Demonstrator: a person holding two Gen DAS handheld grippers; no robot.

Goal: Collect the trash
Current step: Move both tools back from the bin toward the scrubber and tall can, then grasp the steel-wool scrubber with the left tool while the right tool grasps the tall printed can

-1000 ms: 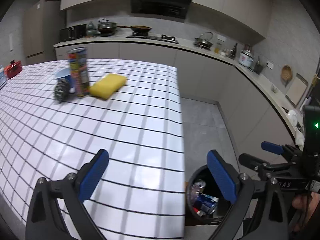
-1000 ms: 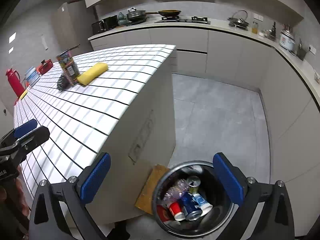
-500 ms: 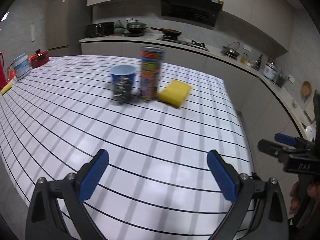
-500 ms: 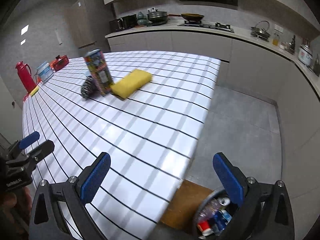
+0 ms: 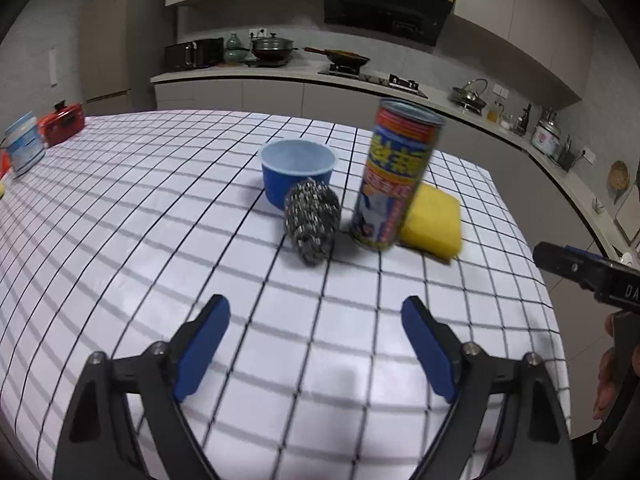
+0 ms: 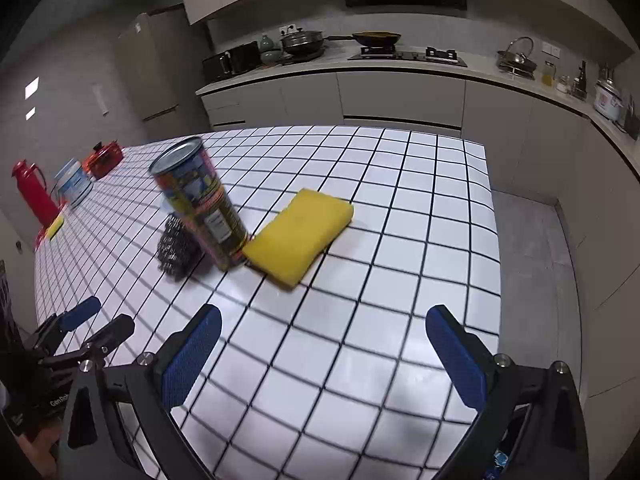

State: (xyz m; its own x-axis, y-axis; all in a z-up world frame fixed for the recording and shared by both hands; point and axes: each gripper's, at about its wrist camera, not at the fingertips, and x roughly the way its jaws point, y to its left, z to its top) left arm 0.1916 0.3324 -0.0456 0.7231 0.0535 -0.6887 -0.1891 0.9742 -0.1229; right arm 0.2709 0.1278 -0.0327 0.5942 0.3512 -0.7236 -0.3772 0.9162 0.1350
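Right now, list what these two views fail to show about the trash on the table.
- Tall printed can: label lettering blurred in both wrist views.
- Blue plastic cup: base hidden behind the steel-wool scrubber in the left view; almost wholly hidden behind the can in the right view.
- Trash bin: only a sliver at the right view's bottom edge.

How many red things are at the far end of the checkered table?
2. A red jug stands at the table's far left corner, and a small red pot sits just beyond it. More could be hidden outside the frame.

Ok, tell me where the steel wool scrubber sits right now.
In the left wrist view the steel wool scrubber lies mid-table, just in front of the blue cup and left of the tall can.
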